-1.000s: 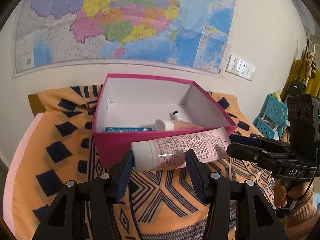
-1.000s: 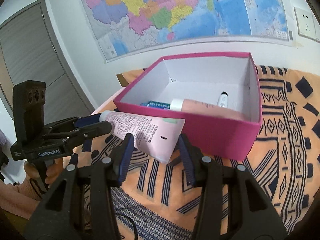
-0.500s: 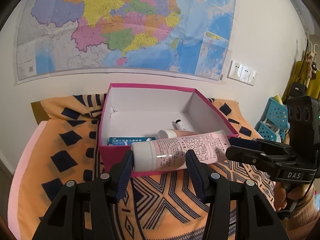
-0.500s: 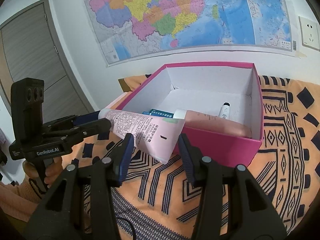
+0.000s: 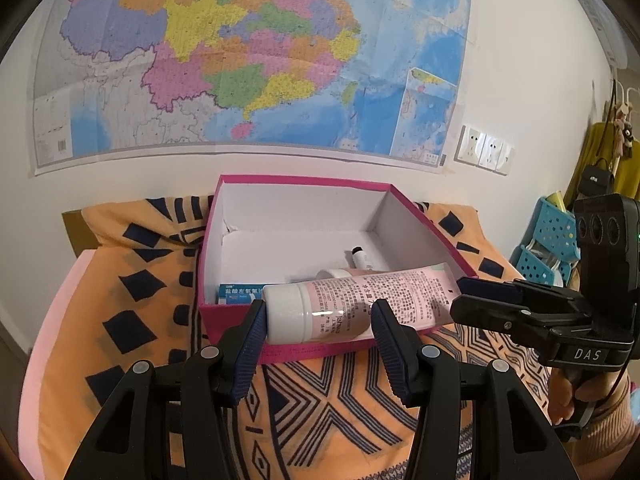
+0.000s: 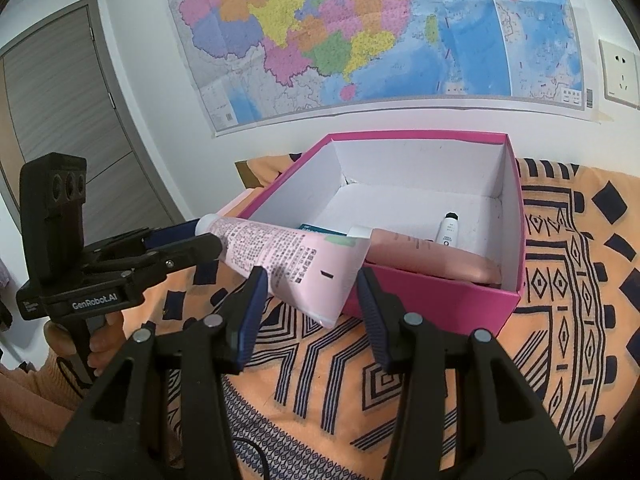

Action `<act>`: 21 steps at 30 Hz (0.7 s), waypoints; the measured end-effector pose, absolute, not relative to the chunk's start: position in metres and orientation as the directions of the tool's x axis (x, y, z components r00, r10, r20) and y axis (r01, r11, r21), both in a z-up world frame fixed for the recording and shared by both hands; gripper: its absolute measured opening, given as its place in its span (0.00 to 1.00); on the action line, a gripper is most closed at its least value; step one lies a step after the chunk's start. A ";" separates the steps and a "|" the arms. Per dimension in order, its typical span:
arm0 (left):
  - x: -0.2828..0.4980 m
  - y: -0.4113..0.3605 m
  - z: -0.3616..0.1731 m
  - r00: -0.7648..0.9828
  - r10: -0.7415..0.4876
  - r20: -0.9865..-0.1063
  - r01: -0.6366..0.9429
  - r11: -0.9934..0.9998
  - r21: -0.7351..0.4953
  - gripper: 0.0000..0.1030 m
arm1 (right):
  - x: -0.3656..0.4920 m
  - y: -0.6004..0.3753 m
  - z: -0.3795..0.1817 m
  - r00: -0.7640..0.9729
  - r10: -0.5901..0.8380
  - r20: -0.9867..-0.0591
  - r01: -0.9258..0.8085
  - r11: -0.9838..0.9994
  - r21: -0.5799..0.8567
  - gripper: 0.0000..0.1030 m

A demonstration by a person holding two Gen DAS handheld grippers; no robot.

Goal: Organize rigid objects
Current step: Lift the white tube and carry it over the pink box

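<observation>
Pink lotion tube (image 5: 360, 304) lies crosswise, cap at 9 o'clock, held at both ends between the half-closed fingers of left gripper (image 5: 318, 332) and right gripper (image 6: 310, 300), just before the magenta box (image 5: 320, 350) at 12 o'clock.

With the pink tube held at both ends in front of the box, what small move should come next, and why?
Probably carry the pink tube forward over the pink box's near wall. Both the left gripper and right gripper hold it above the rim, still mostly outside, with bare floor inside.
</observation>
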State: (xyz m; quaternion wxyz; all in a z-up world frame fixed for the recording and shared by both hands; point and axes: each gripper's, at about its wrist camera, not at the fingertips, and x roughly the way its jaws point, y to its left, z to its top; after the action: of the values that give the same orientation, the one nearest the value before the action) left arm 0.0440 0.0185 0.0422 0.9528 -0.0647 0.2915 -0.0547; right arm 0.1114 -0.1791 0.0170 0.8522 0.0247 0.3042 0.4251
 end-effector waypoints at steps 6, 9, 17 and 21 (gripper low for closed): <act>0.046 0.020 0.044 0.827 -0.142 -0.544 0.068 0.986 -0.155 0.52 | 0.112 -0.179 0.017 0.455 0.740 -0.496 -0.712 0.636 0.296 0.48; 0.046 0.020 0.045 0.828 -0.141 -0.543 0.067 0.986 -0.153 0.52 | 0.113 -0.179 0.018 0.455 0.740 -0.495 -0.713 0.636 0.295 0.48; 0.048 0.020 0.045 0.830 -0.139 -0.540 0.068 0.986 -0.150 0.52 | 0.115 -0.178 0.021 0.461 0.739 -0.492 -0.714 0.638 0.289 0.48; 0.048 0.020 0.045 0.830 -0.142 -0.540 0.069 0.986 -0.152 0.52 | 0.116 -0.178 0.021 0.462 0.739 -0.491 -0.714 0.638 0.288 0.48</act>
State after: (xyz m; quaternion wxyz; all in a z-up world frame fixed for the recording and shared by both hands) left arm 0.0485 0.0205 0.0448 0.9544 -0.0631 0.2866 -0.0552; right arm 0.1161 -0.1779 0.0214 0.8547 0.0204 0.2974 0.4250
